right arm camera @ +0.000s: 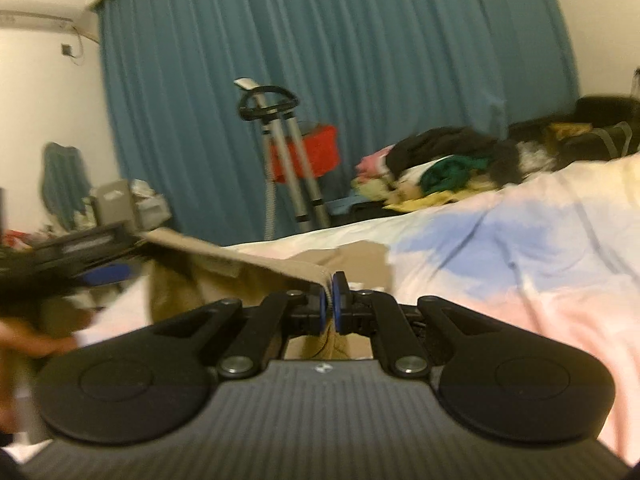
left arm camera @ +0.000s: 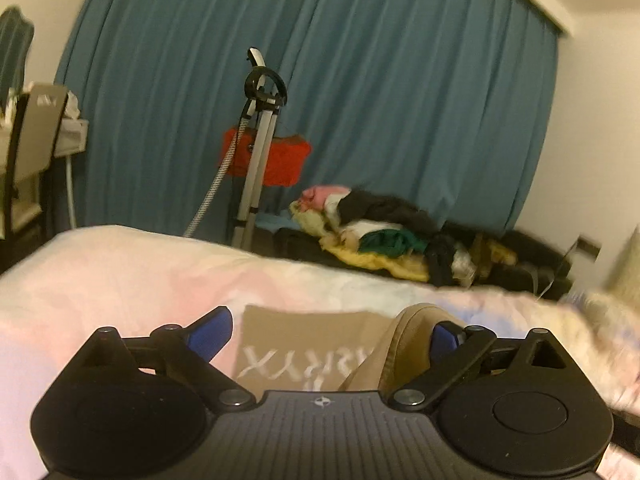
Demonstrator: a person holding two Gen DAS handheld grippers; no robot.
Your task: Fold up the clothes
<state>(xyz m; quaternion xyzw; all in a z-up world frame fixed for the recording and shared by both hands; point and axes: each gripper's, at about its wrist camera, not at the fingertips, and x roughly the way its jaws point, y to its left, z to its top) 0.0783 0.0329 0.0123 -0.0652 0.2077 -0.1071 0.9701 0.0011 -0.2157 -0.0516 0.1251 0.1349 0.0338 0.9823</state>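
Observation:
A tan garment (left arm camera: 312,344) with white lettering lies on the bed, right under my left gripper (left arm camera: 332,320). That gripper stands open, its blue pads (left arm camera: 212,332) wide apart. A raised fold of the tan cloth (left arm camera: 408,340) hangs beside its right finger, and neither pad presses on it. In the right wrist view, my right gripper (right arm camera: 331,282) is shut on an edge of the tan garment (right arm camera: 240,272), which stretches up and to the left from the pads. The left gripper (right arm camera: 104,274) shows blurred at the left edge, above a person's hand (right arm camera: 36,340).
The bed carries a pastel pink, blue and white sheet (left arm camera: 120,272) (right arm camera: 500,240). Behind it lie a pile of mixed clothes (left arm camera: 380,236) (right arm camera: 440,160), a steamer stand (left arm camera: 256,140) (right arm camera: 288,152), a red basket (left arm camera: 288,160) and a teal curtain (left arm camera: 360,80). A chair (left arm camera: 36,132) stands at the left.

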